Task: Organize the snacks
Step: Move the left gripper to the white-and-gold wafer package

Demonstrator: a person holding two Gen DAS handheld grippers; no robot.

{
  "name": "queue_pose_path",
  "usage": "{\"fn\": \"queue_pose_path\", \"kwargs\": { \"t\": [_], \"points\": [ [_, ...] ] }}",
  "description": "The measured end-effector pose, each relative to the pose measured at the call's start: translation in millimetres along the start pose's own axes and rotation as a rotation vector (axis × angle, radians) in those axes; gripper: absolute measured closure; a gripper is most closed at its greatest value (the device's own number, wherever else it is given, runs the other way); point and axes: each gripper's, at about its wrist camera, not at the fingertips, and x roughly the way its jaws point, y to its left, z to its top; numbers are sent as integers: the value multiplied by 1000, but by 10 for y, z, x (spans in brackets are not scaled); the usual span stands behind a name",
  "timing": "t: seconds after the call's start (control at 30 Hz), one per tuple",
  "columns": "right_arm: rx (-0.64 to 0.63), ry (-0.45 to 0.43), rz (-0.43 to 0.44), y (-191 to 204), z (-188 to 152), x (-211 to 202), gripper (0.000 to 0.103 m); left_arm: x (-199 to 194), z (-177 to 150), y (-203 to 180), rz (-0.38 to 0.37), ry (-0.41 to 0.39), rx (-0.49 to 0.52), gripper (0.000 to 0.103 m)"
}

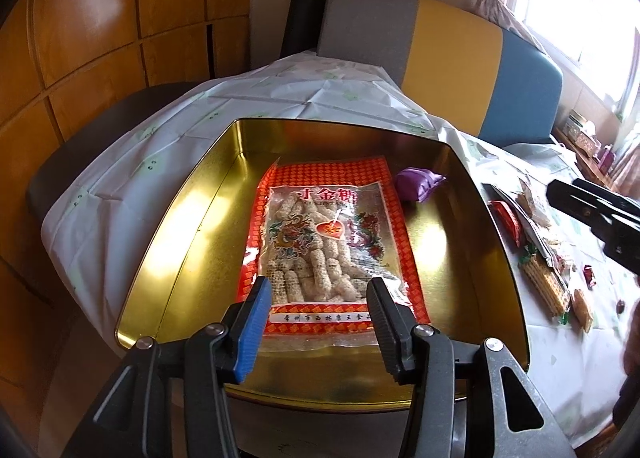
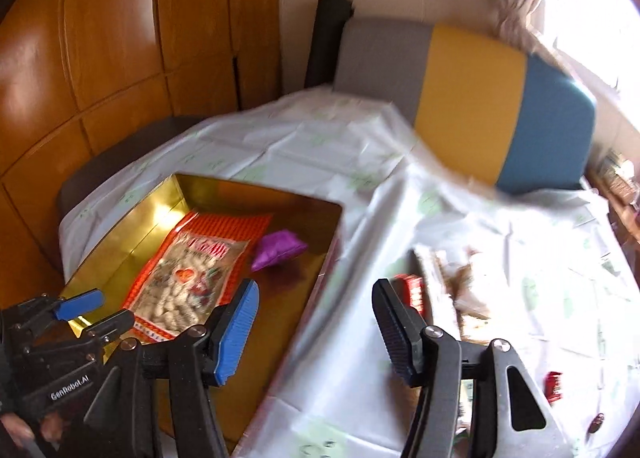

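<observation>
A gold tin [image 1: 168, 218] stands on the white tablecloth. Flat inside it lies a red bag of sesame sticks [image 1: 328, 234], with a purple packet [image 1: 418, 186] by its far right corner. My left gripper [image 1: 320, 290] hovers open over the near end of the bag, and its pads touch nothing. In the right wrist view the tin [image 2: 280, 338], the bag [image 2: 192, 274] and the purple packet [image 2: 280, 250] lie to the left. My right gripper [image 2: 316, 290] stands open and empty over the tin's right edge. A red packet [image 2: 414, 292] lies just beyond it.
Loose snacks lie on the cloth right of the tin: a red packet [image 1: 508, 218], a wafer pack [image 1: 546, 290] and clear bags [image 2: 460, 282]. A grey, yellow and blue chair back [image 1: 452, 58] stands behind the table. Wooden cabinets [image 1: 100, 38] fill the left.
</observation>
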Motion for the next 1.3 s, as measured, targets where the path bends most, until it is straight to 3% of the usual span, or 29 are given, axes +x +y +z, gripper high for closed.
{"fn": "queue_pose_path", "kwargs": {
  "t": [0.13, 0.57, 0.87, 0.97, 1.1, 1.2, 1.3],
  "points": [
    [-25, -7, -36, -171, -85, -128, 31, -29, -1, -65, -8, -1, 18, 53],
    [-7, 73, -173, -918, -474, -402, 31, -96, -19, -303, -30, 0, 85, 49],
    [40, 97, -370, -1550, -543, -517, 31, -116, -10, -489, -45, 7, 124, 49],
    [102, 124, -375, -1823, -621, -492, 33, -122, 0, -568, -58, 8, 145, 49],
    [227, 165, -332, -2183, -796, -434, 51, -143, 48, -703, -98, 6, 169, 39],
    [355, 170, -270, -2389, -848, -422, 54, -157, 108, -834, -166, 7, 184, 32],
    [393, 132, -258, -2441, -861, -489, 54, -103, 178, -985, -245, 49, 179, 31]
  ]
}}
